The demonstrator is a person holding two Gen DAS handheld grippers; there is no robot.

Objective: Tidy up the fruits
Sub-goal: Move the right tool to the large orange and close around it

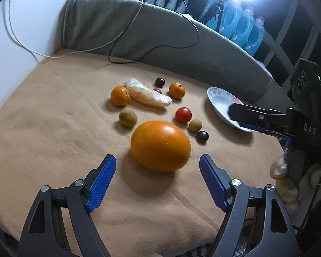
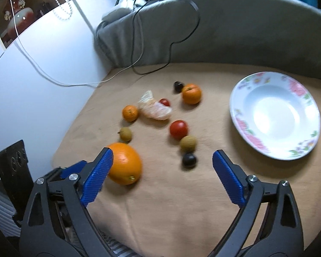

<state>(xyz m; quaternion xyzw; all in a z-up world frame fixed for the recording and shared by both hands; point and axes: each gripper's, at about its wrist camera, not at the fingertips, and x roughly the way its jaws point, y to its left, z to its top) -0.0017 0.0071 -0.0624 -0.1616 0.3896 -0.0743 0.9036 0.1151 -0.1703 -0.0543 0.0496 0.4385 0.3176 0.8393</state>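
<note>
White flowered plate point(image 2: 241, 115) near the blanket's point(image 2: 171, 214) right edge holds nothing; every fruit lies outside it. Left gripper point(image 1: 157, 160) gapes before the big orange point(image 1: 160, 145), right gripper point(image 2: 162, 155) spread wide too, both empty

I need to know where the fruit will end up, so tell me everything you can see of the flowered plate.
The round white ceramic-looking plate with pink and green flowers on its rim is a deep dish with a broad rim and a plain, glossy well. It sits flat and upright on the tan cloth, right of the scattered fruit and near the grey cushion. It holds nothing, and no fruit touches it.
</note>
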